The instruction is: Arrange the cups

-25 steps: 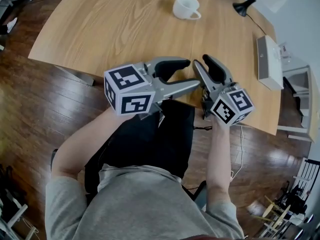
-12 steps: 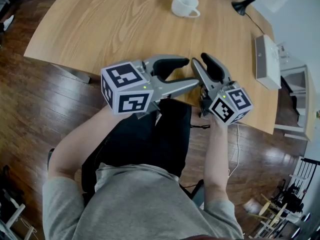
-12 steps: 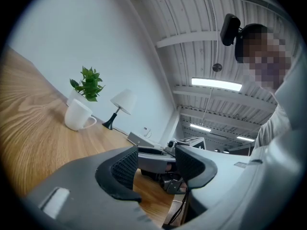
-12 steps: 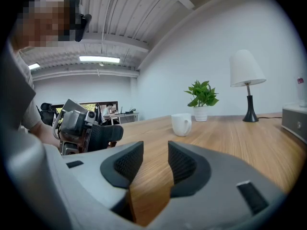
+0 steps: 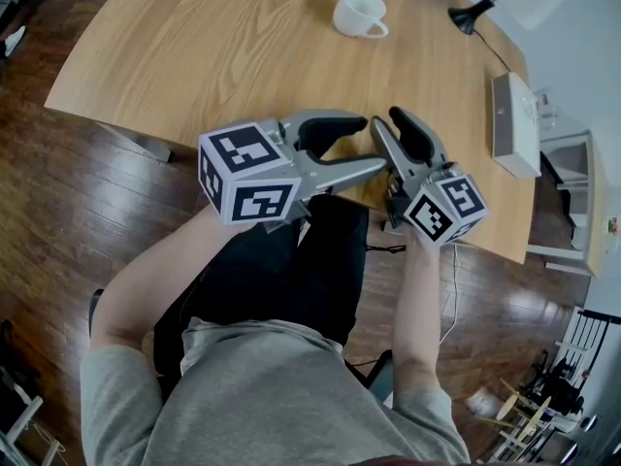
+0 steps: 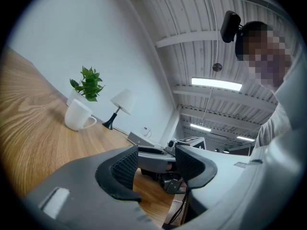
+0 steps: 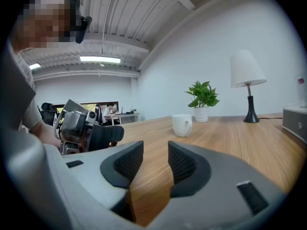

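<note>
The left gripper (image 5: 370, 143) has its jaws partly apart with nothing between its pads. In the left gripper view (image 6: 156, 164) the gap shows only the table and, beyond it, the right gripper. The right gripper (image 5: 389, 122) is also partly open and empty. Its own view (image 7: 156, 162) shows bare wood between the ribbed pads.

Both grippers are at the near edge of the table (image 5: 223, 56), and their tips are close together. The left one lies about level and points across toward the right one, with its marker cube toward the person. The right one points away over the table and tips slightly down, with its cube nearest the person. Both forearms reach forward from the lap of the seated person, the left coming in at a slant and the right nearly straight.

The cup (image 5: 359, 13) stands upright on the far part of the table, well apart from both grippers, with its handle toward the right. Near the far edge stand a lamp (image 5: 473, 10) and a potted plant (image 7: 203, 95). A white box (image 5: 512, 124) lies by the table's right edge.
</note>
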`<state>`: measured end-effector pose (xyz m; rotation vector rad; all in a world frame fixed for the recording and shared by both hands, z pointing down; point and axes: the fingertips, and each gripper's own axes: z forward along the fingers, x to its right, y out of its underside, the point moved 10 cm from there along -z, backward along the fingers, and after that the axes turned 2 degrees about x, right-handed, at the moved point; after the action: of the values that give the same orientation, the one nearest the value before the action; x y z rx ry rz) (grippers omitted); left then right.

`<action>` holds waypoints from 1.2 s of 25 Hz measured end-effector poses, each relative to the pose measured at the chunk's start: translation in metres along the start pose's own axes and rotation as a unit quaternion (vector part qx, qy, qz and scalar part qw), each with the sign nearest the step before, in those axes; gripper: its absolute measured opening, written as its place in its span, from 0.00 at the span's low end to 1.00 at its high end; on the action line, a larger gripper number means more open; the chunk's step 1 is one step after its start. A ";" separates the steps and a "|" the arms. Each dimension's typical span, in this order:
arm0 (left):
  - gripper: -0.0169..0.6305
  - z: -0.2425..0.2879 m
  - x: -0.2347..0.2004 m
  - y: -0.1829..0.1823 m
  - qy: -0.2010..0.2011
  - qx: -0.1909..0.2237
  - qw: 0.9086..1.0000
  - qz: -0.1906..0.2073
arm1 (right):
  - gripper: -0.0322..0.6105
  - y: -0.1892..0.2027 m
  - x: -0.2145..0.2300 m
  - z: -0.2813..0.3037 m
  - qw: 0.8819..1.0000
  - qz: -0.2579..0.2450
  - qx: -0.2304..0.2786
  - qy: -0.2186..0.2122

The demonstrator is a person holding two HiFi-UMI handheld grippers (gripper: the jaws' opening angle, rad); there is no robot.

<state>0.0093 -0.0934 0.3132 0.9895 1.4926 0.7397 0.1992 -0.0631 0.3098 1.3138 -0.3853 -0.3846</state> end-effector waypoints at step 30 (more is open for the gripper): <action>0.39 -0.001 -0.002 0.000 0.005 0.004 1.000 -0.016 | 0.14 -0.048 0.102 0.116 0.992 -0.079 -0.100 0.016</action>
<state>0.0084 -0.0953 0.3147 0.9679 1.5172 0.7169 0.2303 -0.2208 0.2932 1.1560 -0.2104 -0.5210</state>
